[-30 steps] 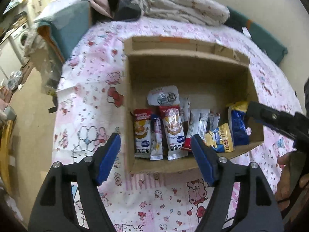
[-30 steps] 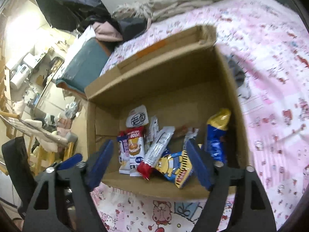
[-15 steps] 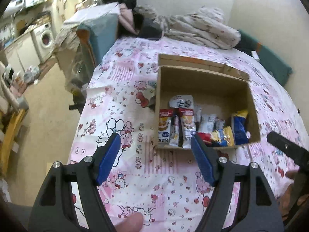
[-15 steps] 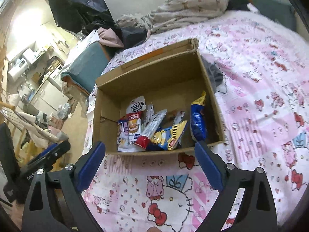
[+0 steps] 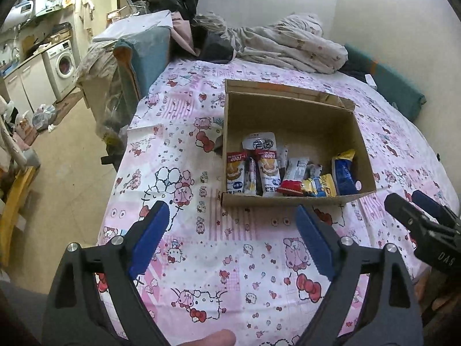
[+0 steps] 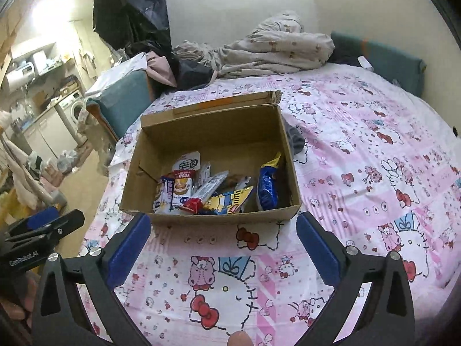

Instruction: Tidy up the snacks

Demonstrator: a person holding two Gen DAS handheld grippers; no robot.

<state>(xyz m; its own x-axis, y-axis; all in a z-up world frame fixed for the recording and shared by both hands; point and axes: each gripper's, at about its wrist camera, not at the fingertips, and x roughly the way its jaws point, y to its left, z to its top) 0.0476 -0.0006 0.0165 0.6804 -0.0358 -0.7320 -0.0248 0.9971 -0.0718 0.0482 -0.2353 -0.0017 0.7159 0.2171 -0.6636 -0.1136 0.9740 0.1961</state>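
An open cardboard box (image 5: 291, 115) stands on a pink cartoon-print bedspread; it also shows in the right wrist view (image 6: 213, 132). Several snack packets lie along its near wall: red-and-white sachets (image 5: 268, 173), a red-ended white bar (image 5: 294, 173), a yellow packet (image 5: 319, 186) and a blue pack (image 5: 344, 176). The same blue pack (image 6: 268, 187) shows in the right wrist view. My left gripper (image 5: 230, 242) is open and empty, held above the bedspread in front of the box. My right gripper (image 6: 223, 248) is open and empty, also in front of the box.
Crumpled bedding (image 5: 285, 43) and a dark bag (image 5: 216, 49) lie at the far end of the bed. A teal cushion (image 5: 397, 86) lines the right wall. A teal chair (image 5: 141, 63) stands left of the bed, with a washing machine (image 5: 63, 63) behind.
Both grippers have pulled back and up from the box, so it looks smaller and farther. Both stay open and empty. The snacks in the box have not moved.
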